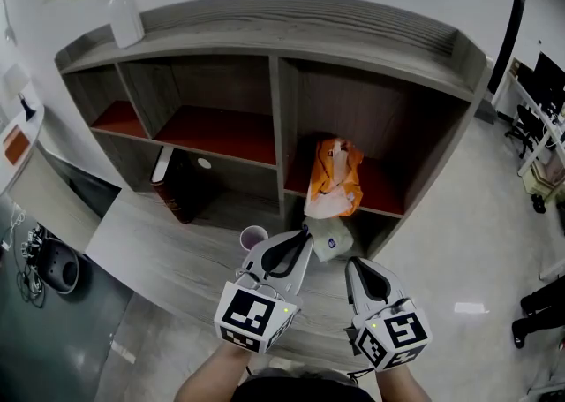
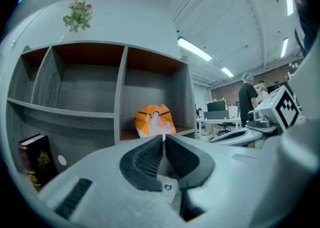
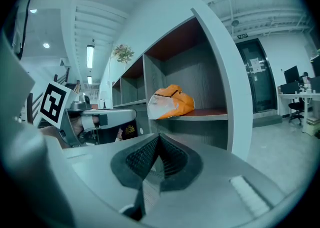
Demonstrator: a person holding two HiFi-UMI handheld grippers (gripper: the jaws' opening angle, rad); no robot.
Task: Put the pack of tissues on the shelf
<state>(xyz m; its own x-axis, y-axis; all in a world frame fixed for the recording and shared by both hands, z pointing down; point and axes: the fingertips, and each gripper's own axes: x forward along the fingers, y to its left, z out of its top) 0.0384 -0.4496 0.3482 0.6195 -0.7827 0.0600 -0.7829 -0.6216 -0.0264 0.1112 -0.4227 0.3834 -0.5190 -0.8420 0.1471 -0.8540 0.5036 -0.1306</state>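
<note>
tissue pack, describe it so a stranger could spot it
Start at the grey shelf unit and its orange bag on the right. Just in front of the bag is the tissue pack: the only small white packet with a blue mark, pinched in the left gripper.

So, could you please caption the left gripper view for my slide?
Left claw pinches the tissue pack, facing the grey shelf.

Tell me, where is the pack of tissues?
In the head view the pack of tissues sits low in the middle, pinched by the left gripper, just below the orange bag in the right compartment of the shelf.
</note>
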